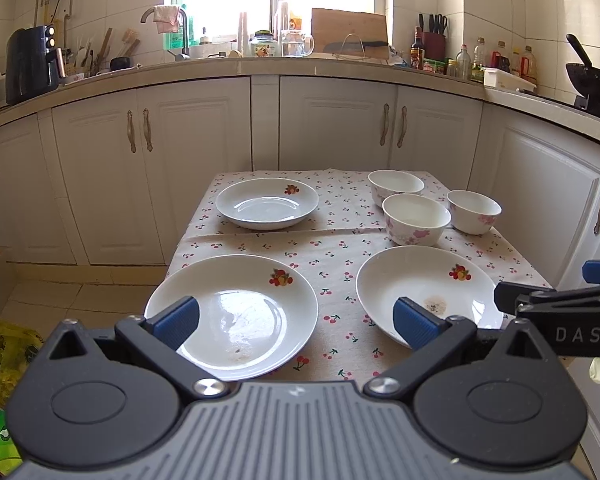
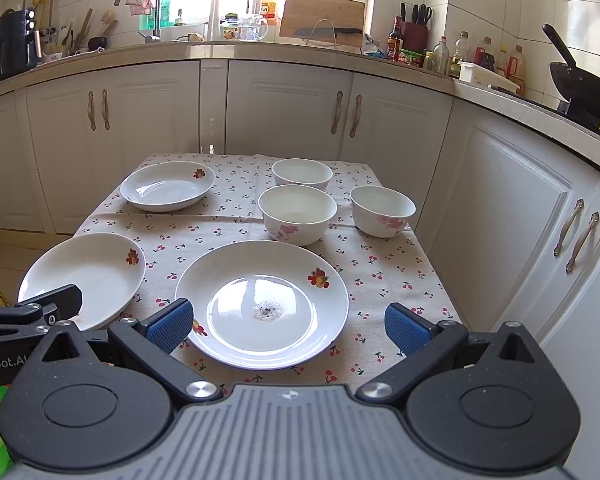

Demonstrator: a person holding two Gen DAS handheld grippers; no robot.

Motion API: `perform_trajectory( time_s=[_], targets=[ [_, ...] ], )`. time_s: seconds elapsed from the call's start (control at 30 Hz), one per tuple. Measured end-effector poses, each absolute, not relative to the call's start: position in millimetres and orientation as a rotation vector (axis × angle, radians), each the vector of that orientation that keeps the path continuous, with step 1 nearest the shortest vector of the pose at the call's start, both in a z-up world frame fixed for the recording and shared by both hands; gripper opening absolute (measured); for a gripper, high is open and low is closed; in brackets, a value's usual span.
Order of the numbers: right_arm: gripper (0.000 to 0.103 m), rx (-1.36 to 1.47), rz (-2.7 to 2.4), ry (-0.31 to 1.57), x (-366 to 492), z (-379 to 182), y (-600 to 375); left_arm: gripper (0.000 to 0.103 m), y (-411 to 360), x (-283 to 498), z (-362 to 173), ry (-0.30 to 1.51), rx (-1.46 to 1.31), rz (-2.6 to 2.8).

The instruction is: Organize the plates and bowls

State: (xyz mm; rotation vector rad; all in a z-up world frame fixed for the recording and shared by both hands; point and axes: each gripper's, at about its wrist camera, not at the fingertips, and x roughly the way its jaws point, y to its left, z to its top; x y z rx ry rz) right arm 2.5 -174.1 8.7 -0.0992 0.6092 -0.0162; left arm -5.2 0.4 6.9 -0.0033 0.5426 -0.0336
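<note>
Three white plates with a fruit print lie on a cherry-print tablecloth [image 1: 332, 252]: a near-left plate [image 1: 236, 312], a near-right plate [image 1: 424, 292] with a brown stain, and a far-left plate [image 1: 266, 204]. Three white bowls with pink flowers stand at the far right: a back bowl [image 1: 394, 184], a middle bowl [image 1: 414, 218] and a right bowl [image 1: 474, 210]. My left gripper [image 1: 296, 322] hovers open over the front edge, between the two near plates. My right gripper [image 2: 288, 324] is open, straddling the stained plate [image 2: 262, 302]. Both hold nothing.
The small table [image 2: 404, 276] stands in a kitchen with white cabinets [image 1: 332, 128] behind and to the right. The counter carries an air fryer [image 1: 30, 64], a sink tap, bottles and a wok [image 1: 592, 76]. A yellow bag [image 1: 4, 348] lies on the floor at left.
</note>
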Motion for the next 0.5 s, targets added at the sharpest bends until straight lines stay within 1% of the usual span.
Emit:
perform_trajectory(
  time_s=[0.5],
  targets=[
    [0.103, -0.106, -0.03, 0.606, 2.5, 10.2, -172.5, 0.102, -0.2, -5.7, 6.7, 0.538, 0.001, -0.047]
  ],
)
